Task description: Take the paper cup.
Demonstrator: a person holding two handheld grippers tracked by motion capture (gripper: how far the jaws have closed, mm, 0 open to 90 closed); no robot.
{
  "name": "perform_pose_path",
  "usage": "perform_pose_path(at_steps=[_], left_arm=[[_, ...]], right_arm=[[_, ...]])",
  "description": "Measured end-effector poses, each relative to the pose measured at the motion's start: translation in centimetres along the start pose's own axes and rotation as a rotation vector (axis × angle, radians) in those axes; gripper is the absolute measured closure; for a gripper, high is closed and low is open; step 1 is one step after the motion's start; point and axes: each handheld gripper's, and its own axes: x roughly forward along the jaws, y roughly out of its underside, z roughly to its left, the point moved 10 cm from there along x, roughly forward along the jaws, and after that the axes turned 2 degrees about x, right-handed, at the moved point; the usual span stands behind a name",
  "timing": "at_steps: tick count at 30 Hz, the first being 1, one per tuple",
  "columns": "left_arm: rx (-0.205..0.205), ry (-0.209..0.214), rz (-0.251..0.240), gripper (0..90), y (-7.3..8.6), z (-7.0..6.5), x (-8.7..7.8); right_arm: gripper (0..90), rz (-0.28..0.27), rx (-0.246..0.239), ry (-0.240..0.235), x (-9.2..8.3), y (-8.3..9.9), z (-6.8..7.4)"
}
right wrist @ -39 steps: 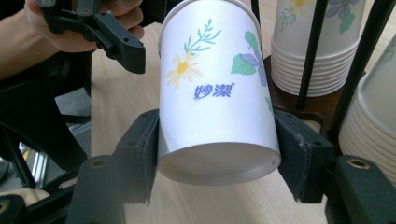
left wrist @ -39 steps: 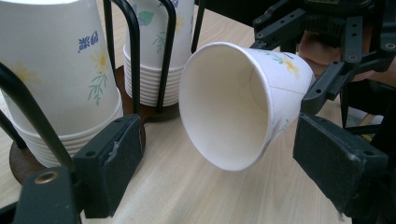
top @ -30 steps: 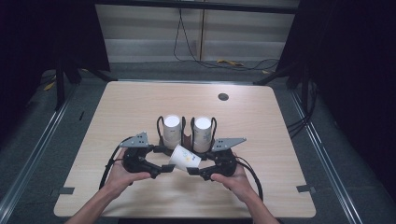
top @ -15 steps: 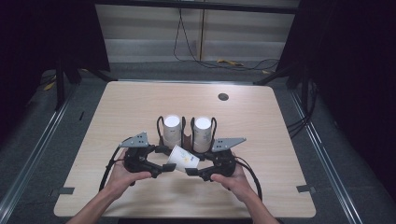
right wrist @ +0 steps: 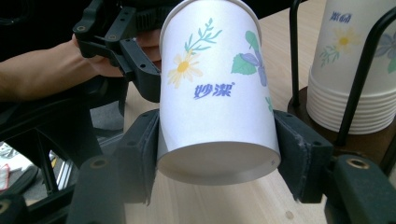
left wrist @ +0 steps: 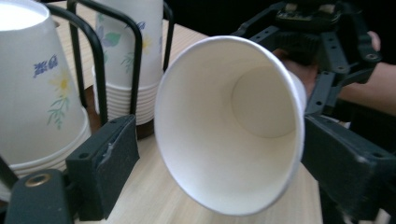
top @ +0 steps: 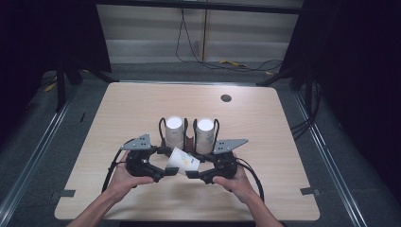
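The left stack of cups (left wrist: 37,84) is cut off by the left gripper view's edge.

The paper cup (right wrist: 217,88) reads "妙潔" in blue.

A lab-style recording space. Dark curtains (top: 42,38) flank a bare wooden table (top: 142,104). Loose cables (top: 208,59) trail across the grey floor (top: 47,137) behind it.

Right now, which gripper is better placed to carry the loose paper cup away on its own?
Probably the right gripper. Its jaws press both sides of the paper cup near the base. The left gripper meets the cup at its open mouth, with a visible gap beside one jaw.
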Motion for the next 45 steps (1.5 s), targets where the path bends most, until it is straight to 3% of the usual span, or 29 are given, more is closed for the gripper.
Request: perform_pose_path(at_steps=[1,10,21,30,35,45], left_arm=[[0.003,0.017,-0.010,14.4,-0.1,-0.1,-0.1],[0.004,0.028,-0.036,13.8,-0.4,-0.3,0.2],[0.023,0.093,-0.036,14.8,-0.3,-1.0,0.7],[0.015,0.118,-0.048,19.2,-0.5,-1.2,0.3],[0.016,0.121,-0.045,21.6,-0.4,-1.2,0.3],[0.020,0.130,-0.045,28.2,-0.3,-1.4,0.3]], right_arm=[[37.6,-0.004,-0.002,0.000,0.0,-0.1,0.0],[37.6,-0.008,-0.015,-0.013,-0.1,-0.3,0.3],[37.5,0.005,-0.044,-0.034,0.1,-0.4,0.9],[37.4,0.017,-0.052,-0.042,0.4,-0.3,1.0],[35.3,0.038,-0.070,-0.026,0.6,0.0,0.9],[26.6,0.069,-0.038,0.008,0.8,0.3,0.3]])
